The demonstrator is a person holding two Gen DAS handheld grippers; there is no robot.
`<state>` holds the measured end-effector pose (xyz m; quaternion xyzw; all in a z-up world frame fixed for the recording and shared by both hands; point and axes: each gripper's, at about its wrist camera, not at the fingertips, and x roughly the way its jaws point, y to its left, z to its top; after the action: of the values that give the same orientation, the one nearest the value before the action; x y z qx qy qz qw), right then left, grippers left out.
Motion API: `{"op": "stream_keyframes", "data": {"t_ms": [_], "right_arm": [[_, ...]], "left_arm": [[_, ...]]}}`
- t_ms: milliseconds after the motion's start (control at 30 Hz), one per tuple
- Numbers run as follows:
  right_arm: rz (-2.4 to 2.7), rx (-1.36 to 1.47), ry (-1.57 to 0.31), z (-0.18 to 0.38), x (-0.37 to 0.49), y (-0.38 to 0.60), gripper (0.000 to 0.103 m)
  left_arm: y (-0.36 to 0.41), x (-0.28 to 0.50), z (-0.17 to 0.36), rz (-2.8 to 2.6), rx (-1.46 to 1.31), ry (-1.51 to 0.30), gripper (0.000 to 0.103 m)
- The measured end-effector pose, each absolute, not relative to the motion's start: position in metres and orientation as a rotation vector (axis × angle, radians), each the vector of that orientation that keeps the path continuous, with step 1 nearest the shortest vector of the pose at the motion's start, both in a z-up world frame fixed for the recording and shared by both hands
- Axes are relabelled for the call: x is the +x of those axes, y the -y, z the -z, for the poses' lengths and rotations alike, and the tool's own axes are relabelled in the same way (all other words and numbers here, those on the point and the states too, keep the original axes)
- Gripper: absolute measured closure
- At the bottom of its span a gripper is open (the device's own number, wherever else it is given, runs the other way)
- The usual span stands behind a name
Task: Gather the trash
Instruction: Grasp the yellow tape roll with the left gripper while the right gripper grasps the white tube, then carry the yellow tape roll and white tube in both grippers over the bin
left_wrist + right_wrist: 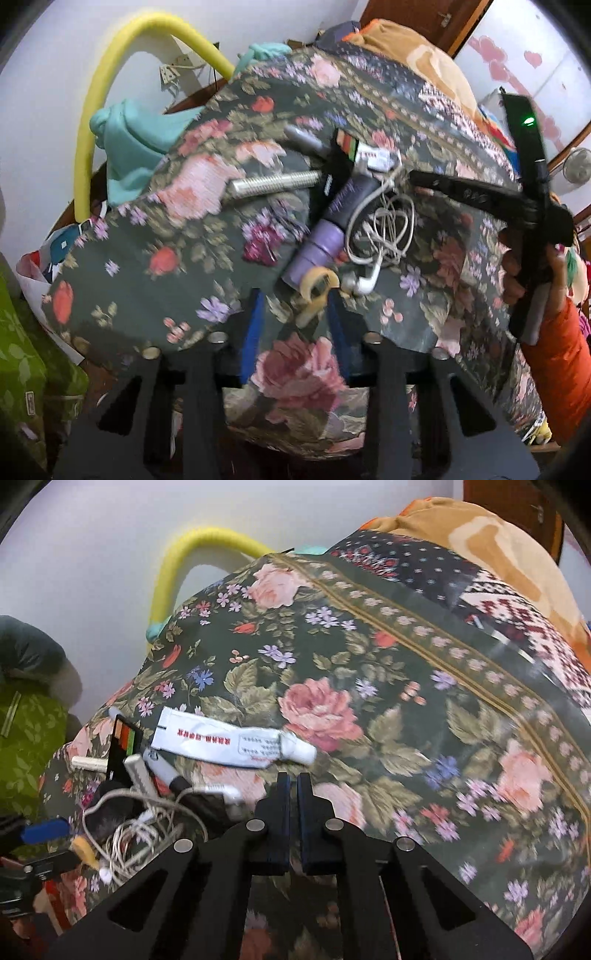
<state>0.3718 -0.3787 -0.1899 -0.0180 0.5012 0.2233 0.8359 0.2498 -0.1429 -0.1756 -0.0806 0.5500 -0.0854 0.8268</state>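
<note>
A: On the floral quilt (155,266), left-wrist view: left gripper (295,299) spread wide around a beige clip (314,286), beside the earphone tangle (384,225).

B: Right-wrist view: right gripper (291,781) nearly closed, empty, just below the white tube (236,744) on that quilt.

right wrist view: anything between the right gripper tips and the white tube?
Nothing. In the right wrist view only bare floral bedspread separates the right gripper from the white tube.

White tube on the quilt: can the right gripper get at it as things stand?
Probably yes. The white tube lies flat on the floral quilt just ahead of the right gripper, nothing between them. But its fingers are nearly shut and would need to open first.
</note>
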Motion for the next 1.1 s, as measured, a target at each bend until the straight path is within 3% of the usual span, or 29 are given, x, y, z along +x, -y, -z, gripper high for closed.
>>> {"op": "stream_keyframes", "data": {"t_ms": [300,467,800,867,1100], "right_arm": [[-0.495,-0.051,-1.069,0.17,0.35,0.398,0.098],[-0.484,-0.035,-1.045,0.167,0.37,0.388,0.069],[-0.46,0.13,-1.087,0.209,0.427,0.37,0.069],[-0.503,0.171,-1.097,0.21,0.428,0.373,0.082],[-0.434,0.137,-1.061,0.195,0.411,0.384,0.083]], "left_arm": [[0.151,0.249,0.178,0.165,-0.192,-1.138,0.101],[0.143,0.246,0.172,0.152,-0.216,-1.115,0.101],[0.112,0.246,0.154,0.106,-0.249,-1.055,0.101],[0.108,0.248,0.155,0.106,-0.27,-1.062,0.101],[0.11,0.242,0.147,0.108,-0.258,-1.046,0.101]]}}
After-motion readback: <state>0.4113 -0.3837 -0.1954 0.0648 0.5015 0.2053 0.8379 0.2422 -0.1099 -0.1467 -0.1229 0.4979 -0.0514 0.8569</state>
